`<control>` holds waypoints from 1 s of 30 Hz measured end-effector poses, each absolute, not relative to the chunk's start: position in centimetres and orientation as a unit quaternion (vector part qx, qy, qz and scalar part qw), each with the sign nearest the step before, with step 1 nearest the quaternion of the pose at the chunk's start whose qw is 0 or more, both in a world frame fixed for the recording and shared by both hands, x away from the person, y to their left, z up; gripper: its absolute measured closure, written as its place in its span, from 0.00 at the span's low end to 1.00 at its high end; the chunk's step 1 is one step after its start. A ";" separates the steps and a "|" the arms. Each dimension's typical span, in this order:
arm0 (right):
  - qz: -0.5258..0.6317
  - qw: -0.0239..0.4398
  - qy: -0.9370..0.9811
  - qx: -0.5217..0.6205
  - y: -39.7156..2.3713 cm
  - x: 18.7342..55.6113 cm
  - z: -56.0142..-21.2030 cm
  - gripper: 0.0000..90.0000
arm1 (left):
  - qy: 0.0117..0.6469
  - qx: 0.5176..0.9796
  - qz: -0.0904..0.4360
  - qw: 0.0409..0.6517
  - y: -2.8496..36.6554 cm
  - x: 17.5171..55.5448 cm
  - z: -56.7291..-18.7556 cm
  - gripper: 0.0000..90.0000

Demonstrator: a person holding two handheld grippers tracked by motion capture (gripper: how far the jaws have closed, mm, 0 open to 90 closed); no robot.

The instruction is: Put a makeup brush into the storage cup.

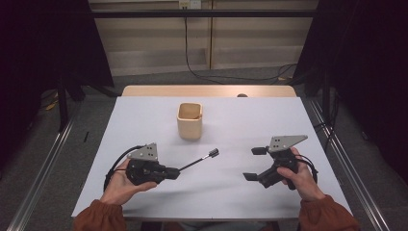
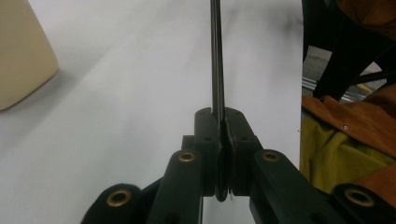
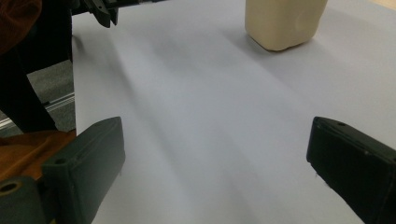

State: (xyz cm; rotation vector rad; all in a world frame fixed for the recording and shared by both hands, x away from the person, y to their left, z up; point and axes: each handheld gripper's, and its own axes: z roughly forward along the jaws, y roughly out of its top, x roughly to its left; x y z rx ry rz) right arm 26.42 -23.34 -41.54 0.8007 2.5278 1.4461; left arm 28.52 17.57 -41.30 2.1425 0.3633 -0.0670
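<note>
left tongs (image 1: 175,172): clamped on brush (image 1: 199,160), below cup (image 1: 189,121) | right tongs (image 1: 254,163): apart, right of cup

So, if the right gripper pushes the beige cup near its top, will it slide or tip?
The beige cup is taller than wide, so a high push may tip it. It looks light and empty, so a low push on the smooth table would probably slide it.

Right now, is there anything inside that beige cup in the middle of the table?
The cup is open-topped; from above, its visible inner wall looks bare. Its bottom is hidden by the front wall, so something small could lie there unseen.
</note>
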 end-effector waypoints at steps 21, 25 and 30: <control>0.511 0.071 0.810 0.278 -23.5 26.1 -42.1 0.05 | 0.170 0.821 0.000 0.544 17.0 28.2 -41.9 0.94; 0.510 0.078 0.811 0.275 -23.3 26.0 -42.1 0.05 | 0.172 0.810 0.006 0.561 17.0 28.1 -41.9 0.94; 0.510 0.077 0.812 0.274 -23.2 26.0 -42.2 0.05 | 0.171 0.813 0.011 0.556 16.8 28.0 -41.9 0.95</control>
